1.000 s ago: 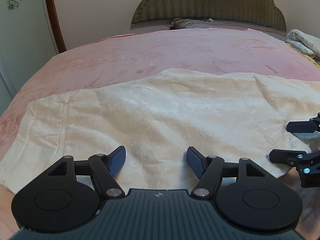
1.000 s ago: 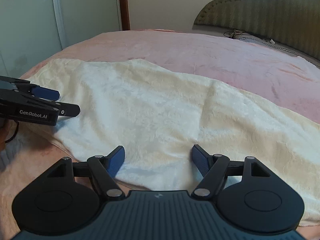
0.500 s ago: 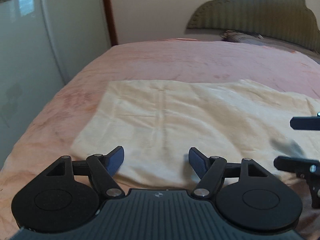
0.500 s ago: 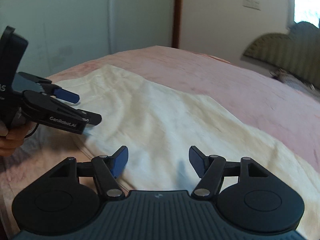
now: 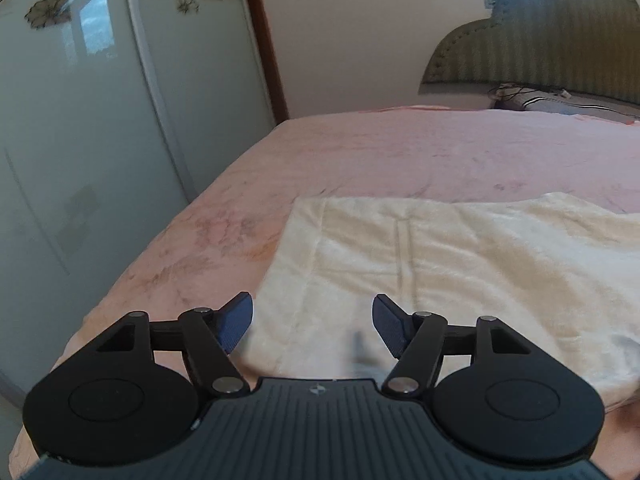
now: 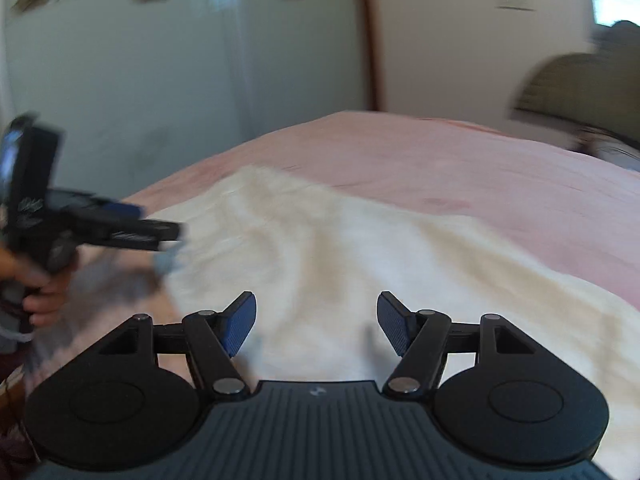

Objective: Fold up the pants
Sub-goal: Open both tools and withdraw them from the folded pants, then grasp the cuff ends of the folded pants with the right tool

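Your left gripper [image 5: 312, 322] hangs above the near left corner of the cream-white soft fabric pants [image 5: 460, 272], which lie flat on the pink bedspread [image 5: 400, 152]. Its blue pads stand apart and are closing a little, with nothing pressed between them, only the cloth below.

Your right gripper [image 6: 316, 322] is also wide apart and empty, over the near edge of the same pants [image 6: 340, 248] (this view is blurred). There your left hand [image 6: 40, 292] holds the other tool at the far left, its fingers [image 6: 160, 232] just over the left end of the cloth.

The pale glass wardrobe doors [image 5: 100, 120] stand left of the bed, and the olive padded headboard [image 5: 560, 48] is at the far right.
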